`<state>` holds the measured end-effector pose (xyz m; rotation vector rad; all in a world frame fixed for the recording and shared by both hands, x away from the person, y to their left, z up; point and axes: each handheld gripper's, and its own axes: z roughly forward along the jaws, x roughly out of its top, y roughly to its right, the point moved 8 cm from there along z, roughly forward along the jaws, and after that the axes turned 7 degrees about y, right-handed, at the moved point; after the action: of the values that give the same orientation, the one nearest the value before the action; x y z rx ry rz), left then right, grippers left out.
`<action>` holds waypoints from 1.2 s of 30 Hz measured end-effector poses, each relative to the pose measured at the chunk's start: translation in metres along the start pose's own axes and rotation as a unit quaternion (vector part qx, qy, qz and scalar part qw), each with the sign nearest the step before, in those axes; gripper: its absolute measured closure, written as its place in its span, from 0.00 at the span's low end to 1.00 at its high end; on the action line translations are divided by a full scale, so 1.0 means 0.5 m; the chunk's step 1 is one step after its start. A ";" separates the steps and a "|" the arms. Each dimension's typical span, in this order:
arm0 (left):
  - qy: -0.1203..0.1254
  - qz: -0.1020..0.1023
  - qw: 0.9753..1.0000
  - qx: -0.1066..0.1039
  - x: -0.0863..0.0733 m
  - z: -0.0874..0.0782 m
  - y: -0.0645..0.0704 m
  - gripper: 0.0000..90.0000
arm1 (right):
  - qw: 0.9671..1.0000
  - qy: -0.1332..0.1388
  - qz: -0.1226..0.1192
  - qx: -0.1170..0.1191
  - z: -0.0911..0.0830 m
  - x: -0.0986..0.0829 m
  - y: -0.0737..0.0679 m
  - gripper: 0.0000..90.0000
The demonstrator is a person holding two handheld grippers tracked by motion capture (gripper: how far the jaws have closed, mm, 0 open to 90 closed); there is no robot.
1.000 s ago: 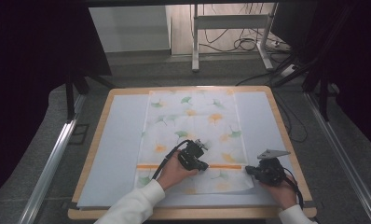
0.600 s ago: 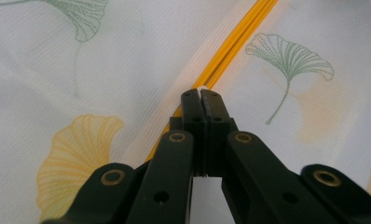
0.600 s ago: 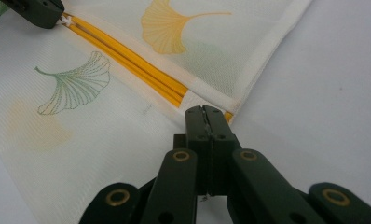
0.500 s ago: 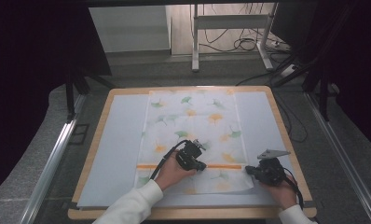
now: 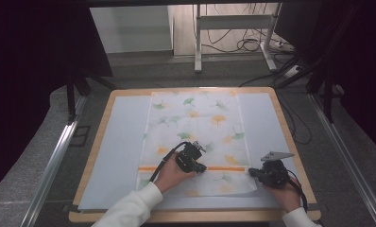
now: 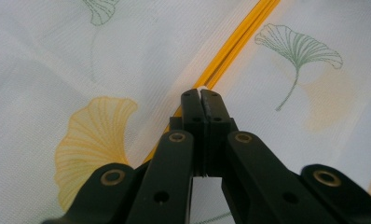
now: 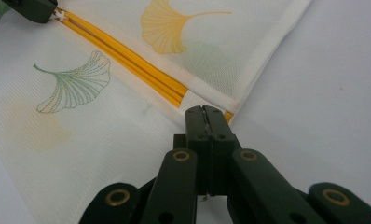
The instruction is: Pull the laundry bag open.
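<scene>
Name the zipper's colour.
Orange-yellow zipper, clearest in the right gripper view.

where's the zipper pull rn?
In the high view, the zipper pull sits midway along the orange zipper near the mesh bag's near end, at the left gripper; the right gripper is at the zipper's right end.

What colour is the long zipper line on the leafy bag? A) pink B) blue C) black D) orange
D: the zipper running across the mesh bag with its printed leaves is orange-yellow, and in the left gripper view the shut jaws of the left hand-held gripper sit right on it.
</scene>
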<state>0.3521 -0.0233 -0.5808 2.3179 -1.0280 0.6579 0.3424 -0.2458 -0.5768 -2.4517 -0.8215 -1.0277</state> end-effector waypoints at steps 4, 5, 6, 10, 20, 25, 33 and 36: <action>-0.002 0.002 1.000 0.002 -0.002 -0.003 -0.002 1.00 | 1.000 0.000 0.000 0.000 0.000 0.000 0.000 1.00; -0.002 0.001 1.000 0.003 -0.003 -0.003 -0.002 1.00 | 1.000 0.000 0.000 0.000 0.000 0.000 0.000 1.00; -0.001 0.001 1.000 0.002 -0.004 -0.004 -0.002 1.00 | 1.000 0.000 0.000 0.000 0.000 0.000 0.000 1.00; -0.001 -0.003 1.000 0.002 -0.008 -0.008 -0.006 1.00 | 1.000 0.000 0.000 0.000 0.000 0.000 0.000 1.00; -0.002 -0.005 1.000 0.008 -0.022 -0.022 -0.016 1.00 | 1.000 0.000 0.000 -0.001 0.000 0.000 0.000 1.00; -0.001 -0.009 1.000 0.010 -0.029 -0.029 -0.022 1.00 | 1.000 0.000 0.000 0.000 0.000 0.000 0.000 1.00; -0.001 -0.014 1.000 0.014 -0.042 -0.042 -0.034 1.00 | 1.000 0.001 0.002 0.000 0.000 0.000 0.000 1.00; -0.002 -0.017 1.000 0.015 -0.048 -0.049 -0.040 1.00 | 1.000 0.001 0.002 0.000 0.000 0.000 0.000 1.00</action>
<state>0.3480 0.0160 -0.5824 2.3586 -0.9835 0.6600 0.3425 -0.2460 -0.5770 -2.4514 -0.8145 -1.0281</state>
